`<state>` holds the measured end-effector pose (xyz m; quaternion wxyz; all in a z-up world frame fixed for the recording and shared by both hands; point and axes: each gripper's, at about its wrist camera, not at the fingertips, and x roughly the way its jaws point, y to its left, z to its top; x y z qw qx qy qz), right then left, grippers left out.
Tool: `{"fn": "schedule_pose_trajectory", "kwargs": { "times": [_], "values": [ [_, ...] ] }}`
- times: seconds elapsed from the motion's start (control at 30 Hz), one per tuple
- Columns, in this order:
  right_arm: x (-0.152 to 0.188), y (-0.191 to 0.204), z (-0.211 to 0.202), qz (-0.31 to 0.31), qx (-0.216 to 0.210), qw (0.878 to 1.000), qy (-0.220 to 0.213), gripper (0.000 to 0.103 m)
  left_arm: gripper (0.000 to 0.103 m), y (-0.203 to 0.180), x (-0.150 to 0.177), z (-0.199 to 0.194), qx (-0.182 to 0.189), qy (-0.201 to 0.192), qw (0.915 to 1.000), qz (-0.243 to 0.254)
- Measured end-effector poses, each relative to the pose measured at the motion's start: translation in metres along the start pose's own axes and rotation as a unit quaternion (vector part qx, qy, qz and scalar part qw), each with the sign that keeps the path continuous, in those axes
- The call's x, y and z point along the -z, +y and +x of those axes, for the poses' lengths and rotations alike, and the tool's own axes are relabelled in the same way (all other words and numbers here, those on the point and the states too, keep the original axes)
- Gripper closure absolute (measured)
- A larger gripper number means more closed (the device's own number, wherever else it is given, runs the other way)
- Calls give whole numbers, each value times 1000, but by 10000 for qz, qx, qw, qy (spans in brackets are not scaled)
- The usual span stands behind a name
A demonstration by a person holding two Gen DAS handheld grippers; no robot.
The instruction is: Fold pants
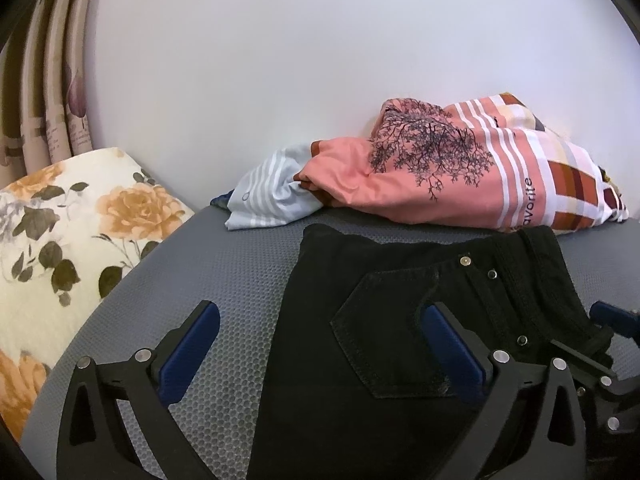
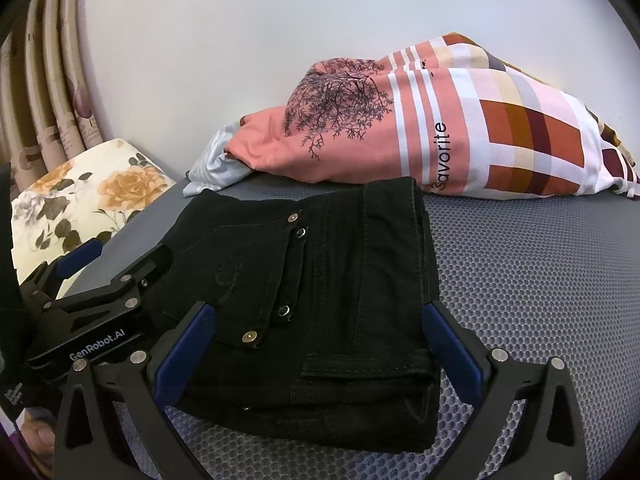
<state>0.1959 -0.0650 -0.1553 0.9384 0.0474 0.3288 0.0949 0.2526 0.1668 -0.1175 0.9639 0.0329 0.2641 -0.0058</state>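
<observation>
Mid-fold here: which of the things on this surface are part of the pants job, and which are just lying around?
Part of the job:
- black pants, folded into a stack on the grey mat
- left gripper, open over the pants
- right gripper, open over the pants

Just lying about:
- pink tree-print fabric by the wall
- light striped cloth
- floral pillow
- curtain

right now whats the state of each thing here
black pants: folded into a compact stack, lying flat on the grey mat
left gripper: jaws open, holding nothing
right gripper: jaws open, straddling the pants
pink bedding: bunched against the wall
</observation>
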Motion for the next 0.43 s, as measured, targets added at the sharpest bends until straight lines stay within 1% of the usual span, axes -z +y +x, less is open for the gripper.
{"fn": "schedule_pose_trajectory", "kwargs": {
  "times": [0.1,0.23,0.3,0.33,0.37,0.43],
  "values": [
    [0,-1,0,14,-22,10000,-8,1,0,1,-1,2,48,30,10000,-49],
    [-1,0,1,1,-13,10000,0,1,0,-2,0,2,-38,-3,10000,14],
    [-1,0,1,-2,-4,10000,8,0,0,-3,2,-2,-220,-129,9997,5],
    [-1,0,1,-5,1,10000,16,0,0,-4,3,-5,-455,-156,9988,12],
    [-1,1,2,-11,5,10000,20,0,0,-4,4,-5,-519,-153,9985,30],
    [-1,1,1,-4,0,10000,18,0,0,-5,4,-3,-389,-71,9992,87]
  ]
}}
